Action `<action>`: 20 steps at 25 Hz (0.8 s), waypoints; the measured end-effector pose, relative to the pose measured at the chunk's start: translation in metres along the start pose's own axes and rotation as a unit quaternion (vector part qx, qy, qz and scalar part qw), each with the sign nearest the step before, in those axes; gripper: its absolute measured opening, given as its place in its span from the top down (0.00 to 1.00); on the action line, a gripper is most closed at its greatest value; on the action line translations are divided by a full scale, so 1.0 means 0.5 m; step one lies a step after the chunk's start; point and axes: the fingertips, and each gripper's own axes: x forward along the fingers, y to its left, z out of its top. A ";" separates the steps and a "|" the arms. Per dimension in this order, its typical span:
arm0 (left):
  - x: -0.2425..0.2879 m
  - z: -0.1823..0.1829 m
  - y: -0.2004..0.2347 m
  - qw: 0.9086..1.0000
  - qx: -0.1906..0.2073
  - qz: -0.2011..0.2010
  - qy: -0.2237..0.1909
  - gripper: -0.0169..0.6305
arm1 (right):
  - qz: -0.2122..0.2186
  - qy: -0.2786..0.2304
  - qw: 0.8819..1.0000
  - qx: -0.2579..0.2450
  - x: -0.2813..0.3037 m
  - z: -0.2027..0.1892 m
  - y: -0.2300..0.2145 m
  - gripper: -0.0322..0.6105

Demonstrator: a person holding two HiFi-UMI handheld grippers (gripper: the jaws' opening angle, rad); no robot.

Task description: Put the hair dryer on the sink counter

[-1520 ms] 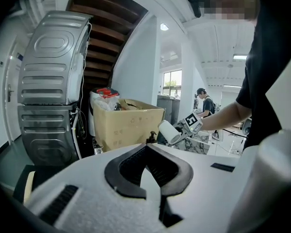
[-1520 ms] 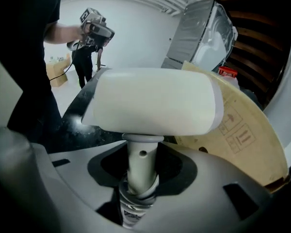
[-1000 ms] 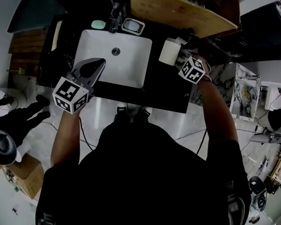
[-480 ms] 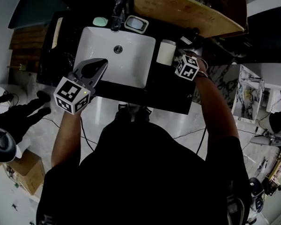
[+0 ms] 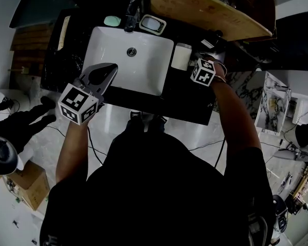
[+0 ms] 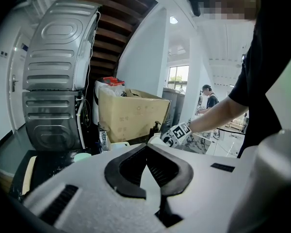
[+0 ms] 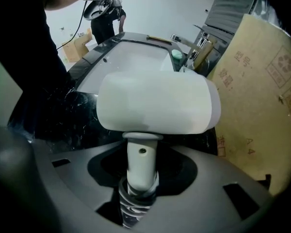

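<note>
Right claw (image 7: 140, 178) grips the white, barrel-headed hair dryer (image 7: 155, 103) by its handle; left claw (image 6: 146, 149) closed.

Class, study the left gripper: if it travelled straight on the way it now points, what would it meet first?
Probably the white hair dryer held by the right gripper, across the white sink basin from the left gripper's shut jaws. The brown cardboard box stands behind it. Depth is unclear.
</note>
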 end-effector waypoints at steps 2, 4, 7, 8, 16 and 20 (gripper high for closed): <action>-0.002 -0.003 0.003 1.000 -0.002 0.000 0.001 0.95 | -0.001 0.004 1.000 0.002 0.005 -0.001 -0.001 0.71; -0.004 -0.007 0.006 1.000 -0.003 0.001 0.002 0.95 | -0.002 0.008 1.000 0.008 0.008 -0.005 -0.006 0.71; -0.007 -0.011 0.009 1.000 -0.004 0.001 0.004 0.95 | -0.006 0.010 1.000 0.018 0.009 -0.009 -0.015 0.71; -0.007 -0.012 0.009 1.000 -0.004 0.001 0.005 0.95 | -0.006 0.010 1.000 0.019 0.009 -0.010 -0.017 0.71; -0.017 -0.017 0.007 1.000 -0.005 0.001 0.004 0.95 | -0.008 0.018 1.000 0.010 0.012 -0.010 -0.008 0.71; -0.023 -0.022 0.005 1.000 -0.005 0.004 0.004 0.95 | -0.014 0.022 1.000 0.013 0.015 -0.012 -0.011 0.71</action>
